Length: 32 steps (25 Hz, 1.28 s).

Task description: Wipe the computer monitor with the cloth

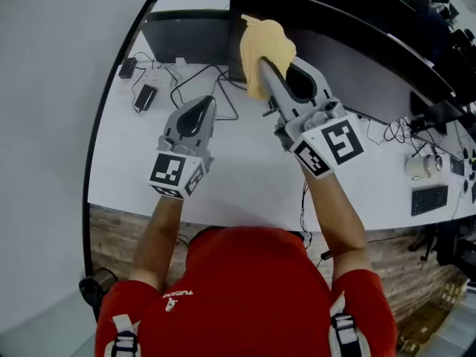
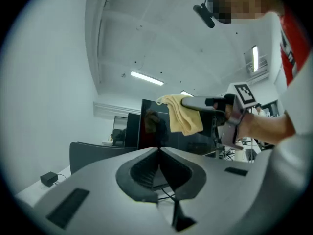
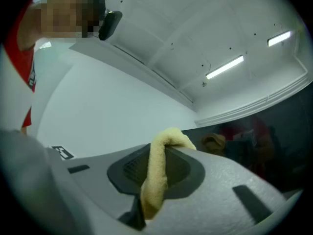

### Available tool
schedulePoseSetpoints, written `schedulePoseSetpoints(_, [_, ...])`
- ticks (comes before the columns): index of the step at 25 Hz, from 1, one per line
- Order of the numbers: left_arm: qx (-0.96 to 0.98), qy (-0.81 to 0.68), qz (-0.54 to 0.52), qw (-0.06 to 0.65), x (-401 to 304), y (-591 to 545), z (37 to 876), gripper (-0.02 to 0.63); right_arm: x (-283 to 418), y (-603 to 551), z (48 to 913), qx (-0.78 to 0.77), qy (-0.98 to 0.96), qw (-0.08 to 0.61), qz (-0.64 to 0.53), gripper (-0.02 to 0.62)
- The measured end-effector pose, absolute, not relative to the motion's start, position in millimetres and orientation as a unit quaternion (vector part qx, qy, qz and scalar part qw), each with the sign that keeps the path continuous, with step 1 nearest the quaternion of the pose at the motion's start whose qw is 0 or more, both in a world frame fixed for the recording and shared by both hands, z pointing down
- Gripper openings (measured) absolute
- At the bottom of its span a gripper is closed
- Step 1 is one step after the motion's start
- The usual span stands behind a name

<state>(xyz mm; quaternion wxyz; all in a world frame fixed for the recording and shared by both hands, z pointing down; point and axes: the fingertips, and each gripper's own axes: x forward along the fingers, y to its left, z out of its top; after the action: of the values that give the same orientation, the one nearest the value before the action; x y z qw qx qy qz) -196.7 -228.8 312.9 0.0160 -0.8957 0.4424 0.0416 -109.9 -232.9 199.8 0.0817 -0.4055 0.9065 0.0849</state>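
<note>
A yellow cloth is pinched in my right gripper, which is shut on it and holds it up against the top left part of the dark monitor. In the right gripper view the cloth runs between the jaws, with the dark glossy screen to the right. The left gripper view shows the cloth in front of the monitor. My left gripper hovers lower over the white desk, jaws closed on nothing.
A second dark screen stands at the back left. Cables, a power adapter and a plug lie on the desk's left rear. A keyboard and a cup sit at the far right.
</note>
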Motion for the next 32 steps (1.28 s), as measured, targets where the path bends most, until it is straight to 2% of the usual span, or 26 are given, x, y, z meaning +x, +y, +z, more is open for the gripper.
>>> schedulePoseSetpoints(6, [-0.898,0.434,0.047,0.055,-143,-202,287,0.011,-64,-197,237,-0.414,0.904,0.061,0.083,0.061])
schedulePoseSetpoints(17, [-0.903,0.421,0.055,0.065,-48,-162,278,0.011,22,-144,288,-0.428,0.900,0.059,0.058,0.060])
schedulePoseSetpoints(32, [-0.904,0.423,0.039,0.050,6,-142,297,0.011,73,-114,323,-0.435,0.897,0.058,0.043,0.058])
